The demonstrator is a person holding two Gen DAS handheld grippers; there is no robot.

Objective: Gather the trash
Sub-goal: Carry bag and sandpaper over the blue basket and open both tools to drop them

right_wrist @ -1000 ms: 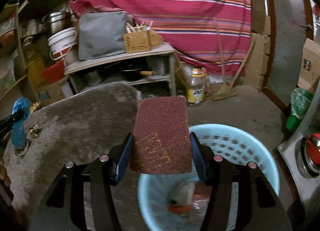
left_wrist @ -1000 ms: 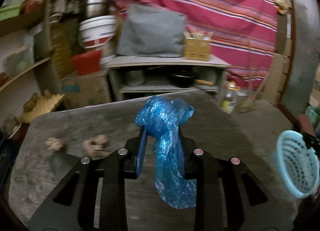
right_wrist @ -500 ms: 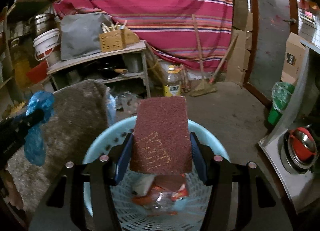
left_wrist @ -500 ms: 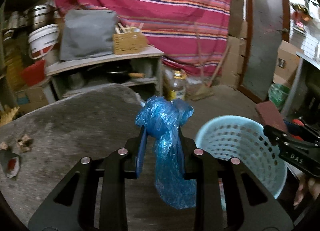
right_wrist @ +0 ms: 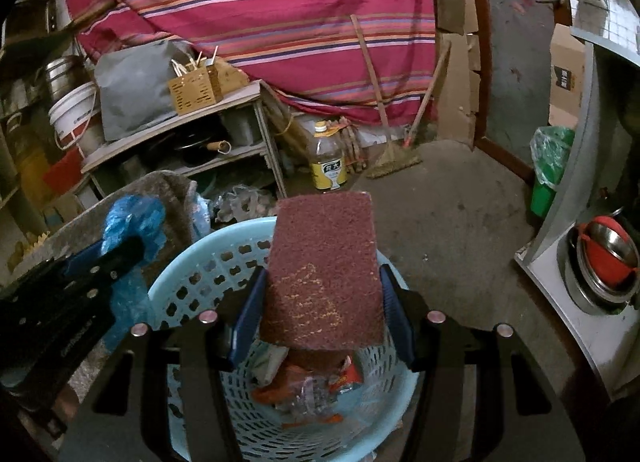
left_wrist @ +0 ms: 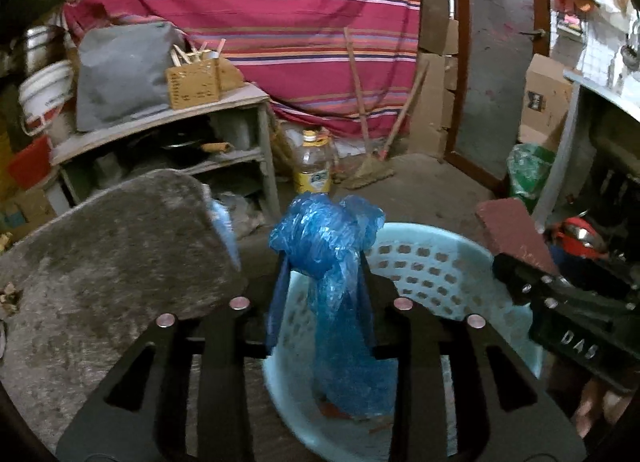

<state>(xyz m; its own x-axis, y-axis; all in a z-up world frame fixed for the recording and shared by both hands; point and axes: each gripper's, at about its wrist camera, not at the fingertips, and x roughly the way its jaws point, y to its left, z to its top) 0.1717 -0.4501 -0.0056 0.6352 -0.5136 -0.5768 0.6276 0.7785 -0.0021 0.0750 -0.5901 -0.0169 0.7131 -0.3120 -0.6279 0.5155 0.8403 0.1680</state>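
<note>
Left wrist view: left gripper [left_wrist: 322, 270] jaws are opening, crumpled blue plastic bag [left_wrist: 332, 258] seen between them, above the pale blue basket [left_wrist: 440, 270]. Right gripper [right_wrist: 322, 302] is clamped on a maroon scouring pad [right_wrist: 322, 270], held over the trash-filled basket [right_wrist: 192, 282].

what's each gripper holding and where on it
Left gripper: blue plastic bag by its bunched top, jaws opening. Right gripper: maroon scouring pad by its side edges.
</note>
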